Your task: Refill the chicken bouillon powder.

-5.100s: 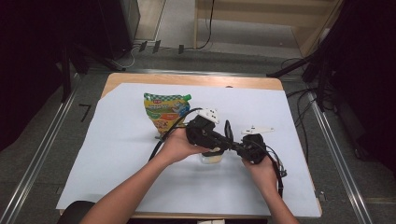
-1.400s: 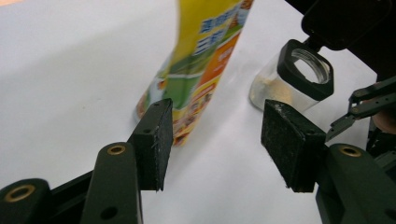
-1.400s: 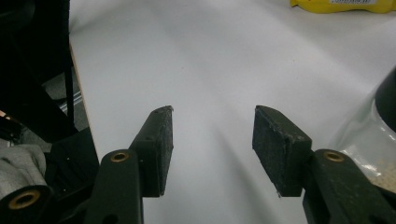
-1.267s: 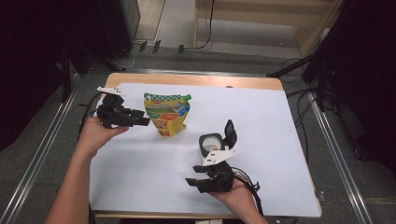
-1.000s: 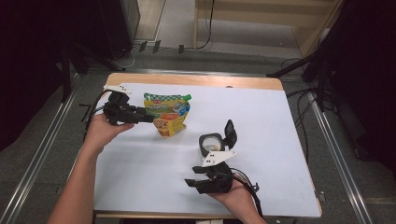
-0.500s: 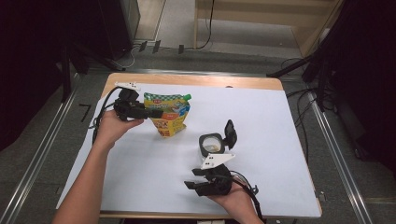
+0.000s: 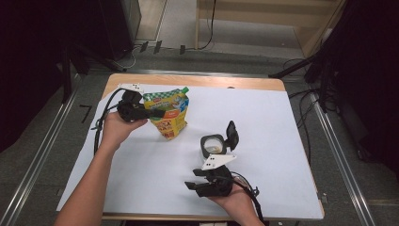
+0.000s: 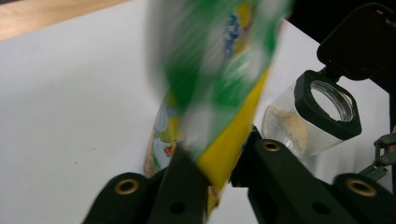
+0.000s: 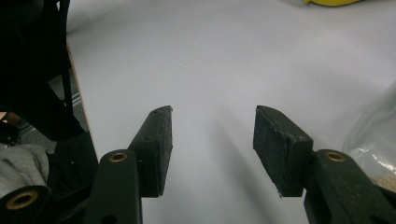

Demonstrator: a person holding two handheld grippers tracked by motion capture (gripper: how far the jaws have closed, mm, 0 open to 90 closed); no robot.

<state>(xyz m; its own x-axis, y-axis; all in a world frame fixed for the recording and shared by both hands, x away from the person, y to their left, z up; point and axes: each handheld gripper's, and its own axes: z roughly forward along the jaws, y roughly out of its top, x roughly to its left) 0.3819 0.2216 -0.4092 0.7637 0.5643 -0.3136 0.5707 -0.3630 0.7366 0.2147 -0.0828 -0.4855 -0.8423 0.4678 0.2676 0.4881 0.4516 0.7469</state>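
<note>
Two grippers are in use on the white-covered table [image 7: 141,183]. The left gripper [image 7: 149,112] has just been closing its jaws, and the left gripper view shows the pouch [image 7: 168,113] pinched between them near its upper edge; the grip is made on the side of the pouch facing the hand. The pouch stands at the far left of the table, its long axis close to vertical, with the green cap [image 7: 185,90] and top seal up and the narrower yellow end down toward the sheet. The right gripper [image 7: 192,185] rests near the front edge with its jaws about half apart and nothing between them. The jar [image 7: 212,146] stands just beyond it, lid [image 7: 232,135] hinged back, mouth facing up, a little pale powder inside. The step in hand appears to be securing the pouch for a refill. The next move likely calls for carrying the pouch over the jar and tipping its spout toward the open mouth, while the right gripper steadies the jar.
</note>
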